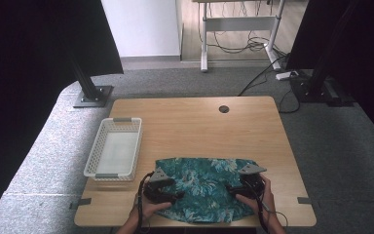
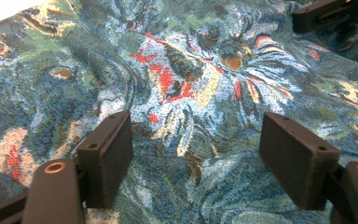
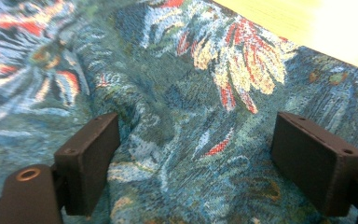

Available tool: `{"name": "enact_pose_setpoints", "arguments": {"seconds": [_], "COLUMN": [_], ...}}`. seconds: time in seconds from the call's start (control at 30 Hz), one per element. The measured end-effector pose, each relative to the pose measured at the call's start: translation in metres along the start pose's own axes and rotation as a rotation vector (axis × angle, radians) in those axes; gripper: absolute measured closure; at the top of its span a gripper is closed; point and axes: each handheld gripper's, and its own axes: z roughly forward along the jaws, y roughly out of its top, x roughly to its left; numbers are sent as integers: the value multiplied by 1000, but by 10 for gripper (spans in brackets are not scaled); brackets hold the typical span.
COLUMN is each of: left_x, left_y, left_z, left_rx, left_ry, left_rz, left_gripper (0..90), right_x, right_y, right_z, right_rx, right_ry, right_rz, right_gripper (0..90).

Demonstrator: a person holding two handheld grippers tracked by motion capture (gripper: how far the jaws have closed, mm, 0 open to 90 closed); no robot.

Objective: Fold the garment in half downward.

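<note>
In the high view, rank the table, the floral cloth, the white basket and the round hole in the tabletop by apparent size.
1. Table
2. Floral cloth
3. White basket, though it lies farther from the camera than the cloth
4. Round hole

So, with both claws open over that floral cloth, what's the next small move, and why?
Probably lower and close both claws on the cloth. The left claw and right claw stand open just above rumpled folds, gripping nothing yet.

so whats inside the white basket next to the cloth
The white basket looks empty: its pale floor shows bare in the high view. The near wall hides a thin strip of floor just behind it.
</note>
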Motion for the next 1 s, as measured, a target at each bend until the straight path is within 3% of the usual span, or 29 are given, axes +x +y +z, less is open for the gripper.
{"name": "enact_pose_setpoints", "arguments": {"seconds": [0.1, 0.27, 0.33, 0.43, 0.7, 0.83, 0.97, 1.0], "left_x": [0, -2, -2, -1, 2, 0, -4, -7], "left_y": [-1, 2, 3, 6, 13, 13, 14, 14], "left_z": [1, 3, 5, 9, 17, 16, 6, 1], "left_rx": [-3, 6, 4, -1, -7, -15, -50, -49], "left_ry": [0, 13, 10, 5, 1, 22, 14, 18], "left_rz": [0, 9, 6, 0, -6, 10, 13, 30], "left_gripper": [249, 252, 253, 253, 253, 242, 241, 241], "right_x": [1, 6, 4, -4, -15, -17, -12, -8], "right_y": [0, -4, -4, -3, -1, 0, 0, 1], "right_z": [-4, -3, -3, -3, 0, -1, -12, -18], "right_rx": [-5, 12, 13, 6, 1, -3, -54, -71], "right_ry": [20, -23, -47, -46, -57, -40, 3, 16], "right_rz": [11, -23, -25, -4, -7, 9, 35, 31], "right_gripper": [173, 179, 179, 180, 178, 165, 177, 180]}}
